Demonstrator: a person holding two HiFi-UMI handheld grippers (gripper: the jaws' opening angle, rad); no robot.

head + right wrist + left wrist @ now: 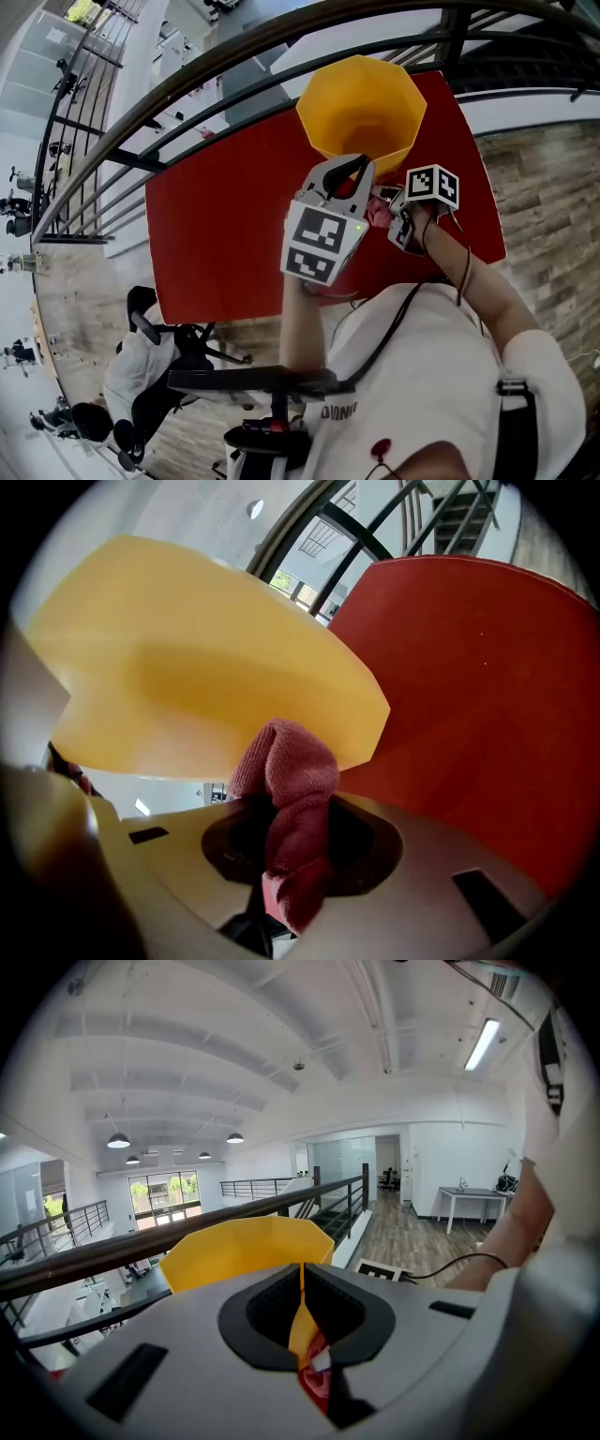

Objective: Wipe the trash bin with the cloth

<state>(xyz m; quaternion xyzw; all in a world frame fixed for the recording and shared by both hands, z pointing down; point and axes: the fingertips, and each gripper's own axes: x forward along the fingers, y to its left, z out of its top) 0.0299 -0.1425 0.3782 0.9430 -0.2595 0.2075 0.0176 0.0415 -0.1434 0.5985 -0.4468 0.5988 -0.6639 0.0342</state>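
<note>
Counts: one yellow trash bin (pixel 361 103), one pink-red cloth (pixel 378 214), one red tabletop (pixel 225 216), two grippers, and two marker cubes, one per gripper. The bin stood upright near the far edge of the tabletop, open mouth up, beside a dark railing (pixel 187 80).

The left gripper (pixel 349 173) was at the near rim of the bin. Its fingers (pixel 272 1312) were closed on the thin yellow wall, which ran as a sliver between the two dark pads. The right gripper (pixel 394 211) sat lower, at the right of the bin's outer side. Its fingers (pixel 361 841) clamped the bunched cloth, whose folded end stuck out past the fingertips.

Only the head view showed both grippers together, the whole tabletop, and the cloth low beside the bin, above the red surface. There the cloth was a small pink patch, half hidden by the grippers.

Only the left gripper view showed the pinch on the rim. It also showed the room beyond, with the railing running past, five hanging lamps (pixel 118 1140) and one white desk (pixel 473 1194).

Only the right gripper view showed the cloth's knit and the bin's outer wall from below. The cloth's tip overlapped the wall's lower edge; contact could not be told.
</note>
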